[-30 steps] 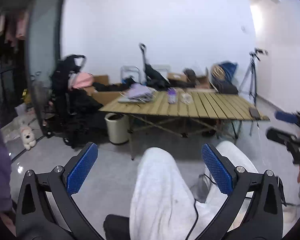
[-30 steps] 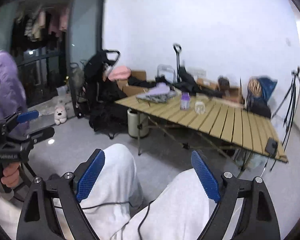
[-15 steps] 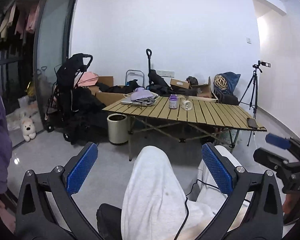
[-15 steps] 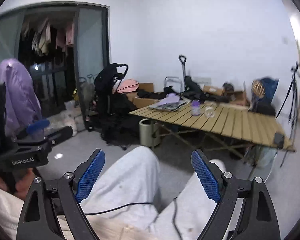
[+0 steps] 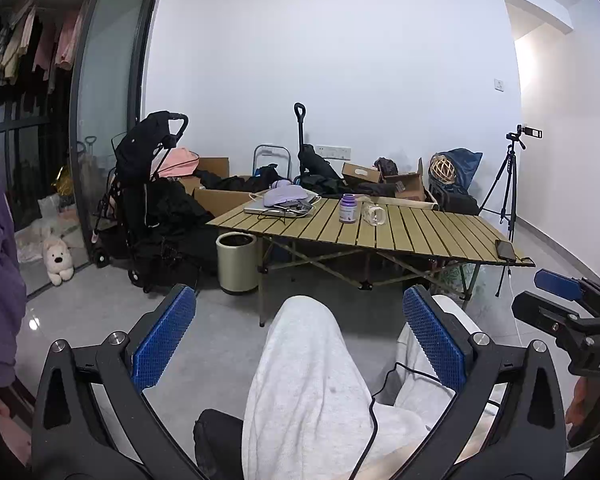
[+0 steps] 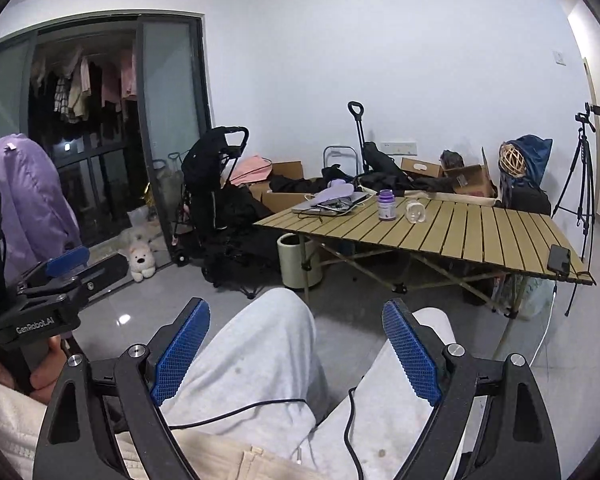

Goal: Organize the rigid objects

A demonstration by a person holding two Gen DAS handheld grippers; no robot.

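1. Left wrist view: left gripper (image 5: 300, 320) spread wide, empty, over the seated person's knees. Table (image 5: 440, 232) well apart; jar (image 5: 348, 208) and glass mug (image 5: 373, 215) stand just beside each other on it, phone (image 5: 505, 249) at the near right corner.
2. Right wrist view: right gripper (image 6: 296, 334) also wide, empty. Jar (image 6: 387, 205), mug (image 6: 415, 212) untouched; organizing looks unstarted, approach and all grasps remain.

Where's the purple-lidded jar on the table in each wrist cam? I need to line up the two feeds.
Left wrist: the purple-lidded jar stands just above centre, on the folding table, left of the clear glass mug.
Right wrist: the jar sits right of centre, upper half, again left of the mug.
Shared landmark: the black phone at the table's near right corner.
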